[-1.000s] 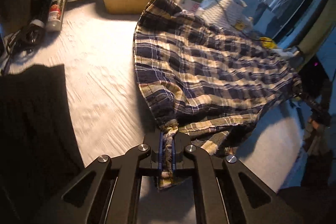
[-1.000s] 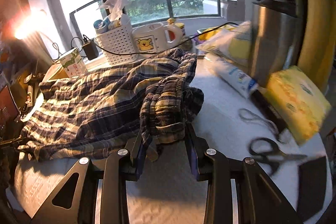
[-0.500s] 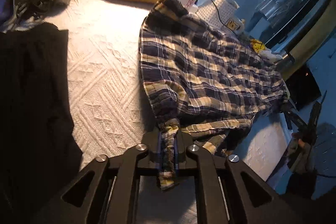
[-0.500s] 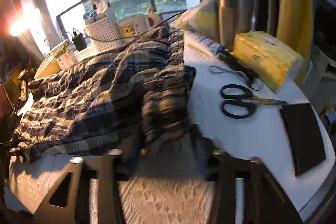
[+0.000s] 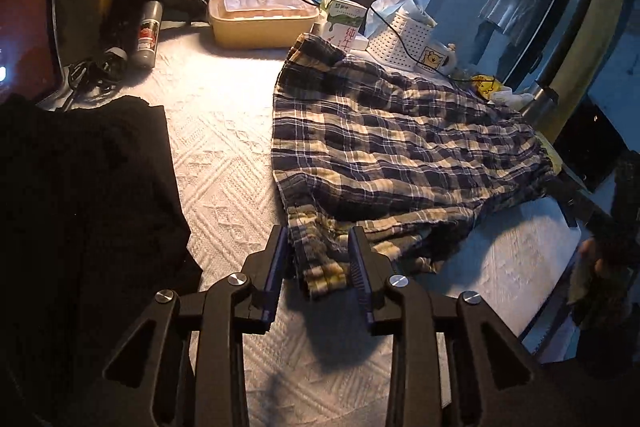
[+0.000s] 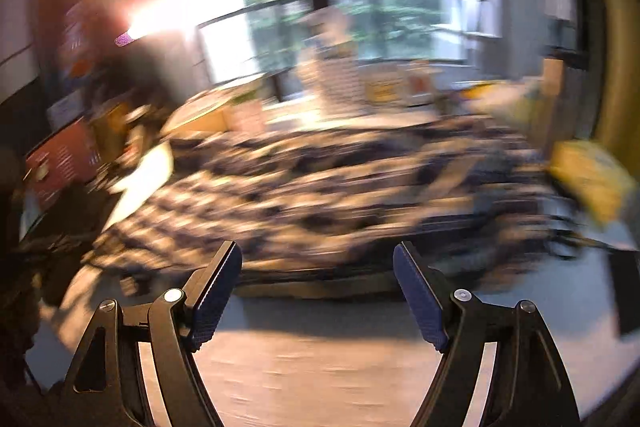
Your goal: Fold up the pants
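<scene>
Plaid pants (image 5: 400, 147) lying doubled over on the white textured bedspread (image 5: 224, 155), spreading from the beige lidded container (image 5: 262, 23) near the window across to the right edge, one fold apparently done, layers roughly stacked but rumpled along the near hem. Judging the job as partway: needing at least one more fold and some smoothing, with nothing tidy yet. Sitting beside a black garment (image 5: 80, 187) at the left, well apart from the plaid. Left gripper (image 5: 318, 259) opening around the bunched near corner, cloth lying slack between the jaws, pads no longer pinching it, so letting go. Right gripper (image 6: 318, 287) spreading wide in a heavily blurred view, holding nothing, bare bedspread between its jaws, pants just beyond its tips
</scene>
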Tool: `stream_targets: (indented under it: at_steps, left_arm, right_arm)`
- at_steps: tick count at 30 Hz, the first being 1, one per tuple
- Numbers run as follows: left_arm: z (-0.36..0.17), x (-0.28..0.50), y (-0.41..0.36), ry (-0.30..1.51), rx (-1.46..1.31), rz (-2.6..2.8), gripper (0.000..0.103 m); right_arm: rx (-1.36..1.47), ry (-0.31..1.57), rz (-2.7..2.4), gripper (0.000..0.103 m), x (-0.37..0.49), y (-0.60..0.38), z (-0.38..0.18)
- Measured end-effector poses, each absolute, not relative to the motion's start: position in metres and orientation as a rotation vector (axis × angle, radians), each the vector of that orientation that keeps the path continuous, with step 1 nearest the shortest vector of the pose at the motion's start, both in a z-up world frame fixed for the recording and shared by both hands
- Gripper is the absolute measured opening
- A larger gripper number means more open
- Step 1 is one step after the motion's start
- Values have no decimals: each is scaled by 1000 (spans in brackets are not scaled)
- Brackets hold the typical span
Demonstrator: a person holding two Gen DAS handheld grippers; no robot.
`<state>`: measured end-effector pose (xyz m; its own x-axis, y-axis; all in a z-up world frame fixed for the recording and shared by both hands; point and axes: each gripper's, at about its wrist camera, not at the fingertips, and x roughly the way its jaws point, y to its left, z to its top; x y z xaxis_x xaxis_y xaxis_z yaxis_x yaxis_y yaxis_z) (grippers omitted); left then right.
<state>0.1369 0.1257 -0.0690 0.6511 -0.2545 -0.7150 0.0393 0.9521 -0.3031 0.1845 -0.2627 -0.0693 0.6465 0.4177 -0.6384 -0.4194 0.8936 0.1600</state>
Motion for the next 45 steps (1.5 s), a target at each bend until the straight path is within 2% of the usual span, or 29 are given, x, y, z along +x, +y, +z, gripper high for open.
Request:
stream_targets:
  at_steps: [3, 9, 14, 15, 16, 18, 21, 22, 36, 39, 45]
  left_arm:
    - [-70, 132, 128, 845, -261, -162, 31]
    - [-74, 123, 143, 846, -288, -134, 31]
    - [-74, 114, 158, 838, -300, -94, 31]
    - [-74, 113, 159, 837, -303, -89, 31]
    - [-74, 111, 161, 836, -306, -82, 31]
    - [-75, 109, 163, 838, -310, -76, 31]
    - [-80, 108, 161, 847, -313, -83, 31]
    - [-81, 109, 159, 851, -312, -88, 31]
    - [-72, 121, 125, 837, -291, -215, 31]
    - [-71, 126, 122, 827, -315, -243, 31]
    - [-57, 127, 124, 792, -336, -257, 31]
  right_arm:
    - [-31, 766, 604, 71, 180, -216, -78]
    - [-150, 796, 813, 70, 163, -137, -88]
    - [-203, 834, 811, 67, 171, -112, -106]
    - [-228, 838, 788, 61, 173, -108, -110]
    - [-241, 844, 773, 44, 174, -108, -113]
    - [-262, 867, 738, 23, 173, -109, -122]
    - [-269, 867, 726, 9, 168, -116, -125]
    - [-269, 864, 724, 7, 167, -117, -125]
    - [-248, 865, 726, 8, 128, -132, -124]
    - [-237, 854, 743, 13, 128, -135, -120]
    - [-216, 857, 764, 14, 128, -139, -116]
